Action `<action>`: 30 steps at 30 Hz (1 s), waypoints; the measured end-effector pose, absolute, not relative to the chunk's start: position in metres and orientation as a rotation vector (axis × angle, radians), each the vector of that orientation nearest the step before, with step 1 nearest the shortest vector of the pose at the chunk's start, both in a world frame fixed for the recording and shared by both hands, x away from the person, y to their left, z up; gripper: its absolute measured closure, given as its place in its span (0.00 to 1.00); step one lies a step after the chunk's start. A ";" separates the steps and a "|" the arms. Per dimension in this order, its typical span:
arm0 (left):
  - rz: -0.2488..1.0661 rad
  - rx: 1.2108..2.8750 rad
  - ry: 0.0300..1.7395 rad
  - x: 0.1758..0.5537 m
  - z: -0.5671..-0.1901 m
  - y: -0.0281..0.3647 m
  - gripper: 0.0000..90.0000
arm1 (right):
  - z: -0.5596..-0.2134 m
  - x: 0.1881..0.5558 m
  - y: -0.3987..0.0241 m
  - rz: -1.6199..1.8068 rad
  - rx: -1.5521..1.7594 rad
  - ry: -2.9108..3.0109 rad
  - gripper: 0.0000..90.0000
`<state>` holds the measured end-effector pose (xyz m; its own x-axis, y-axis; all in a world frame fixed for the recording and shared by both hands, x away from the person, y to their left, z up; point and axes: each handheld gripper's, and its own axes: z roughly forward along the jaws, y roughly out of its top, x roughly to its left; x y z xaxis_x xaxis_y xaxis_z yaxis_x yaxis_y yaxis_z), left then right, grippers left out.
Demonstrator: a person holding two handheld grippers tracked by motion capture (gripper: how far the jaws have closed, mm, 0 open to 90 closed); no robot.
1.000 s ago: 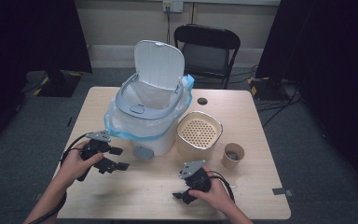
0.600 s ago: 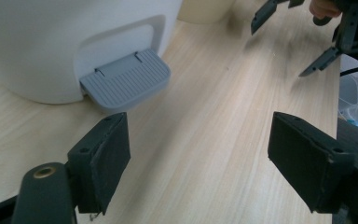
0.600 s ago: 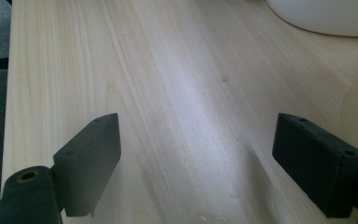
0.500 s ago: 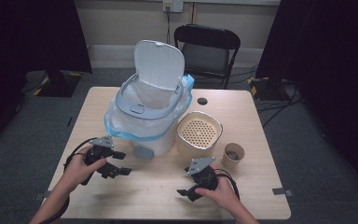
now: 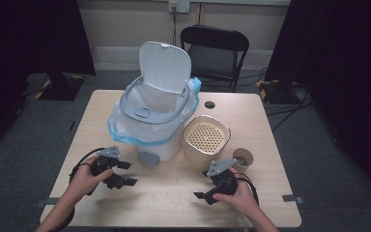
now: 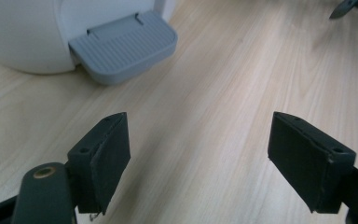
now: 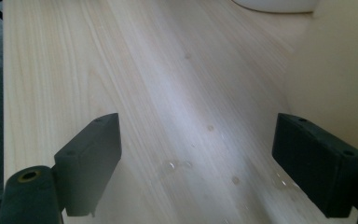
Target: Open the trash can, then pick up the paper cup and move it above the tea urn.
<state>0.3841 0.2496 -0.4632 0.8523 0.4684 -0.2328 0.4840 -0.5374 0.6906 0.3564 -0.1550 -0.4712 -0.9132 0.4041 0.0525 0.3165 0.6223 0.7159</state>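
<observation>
Hovering over a pale wooden table (image 5: 174,203) in a dark room.
Left gripper (image 5: 125,173) and right gripper (image 5: 204,184) gape, unloaded; bin (image 5: 149,121) far, grey carpet (image 5: 38,130) around.

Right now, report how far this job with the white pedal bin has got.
Done: the white pedal bin stands lid-up with a blue-edged liner bag fitted. In hand: nothing; the left gripper and right gripper are open and empty above the wooden table. Left: the cream perforated container and brown paper cup sit untouched.

each black gripper (image 5: 122,173) carries a grey three-cornered top plate, a trailing black cable and blocky matte pads (image 6: 310,165).
</observation>
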 end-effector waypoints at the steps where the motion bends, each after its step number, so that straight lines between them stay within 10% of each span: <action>1: -0.026 2.225 0.689 0.384 -0.465 0.250 0.23 | -0.471 0.356 -0.157 1.164 0.614 2.725 0.17; 30: 0.082 2.324 0.635 0.385 -0.476 0.246 0.23 | -0.467 0.349 -0.217 1.109 0.734 2.688 0.19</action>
<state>0.3847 0.2464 -0.4760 0.8769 0.4657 -0.1186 0.4204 -0.6237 0.6590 0.3486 -0.2167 -0.4667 -0.8706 0.4891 0.0521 0.3837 0.6089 0.6943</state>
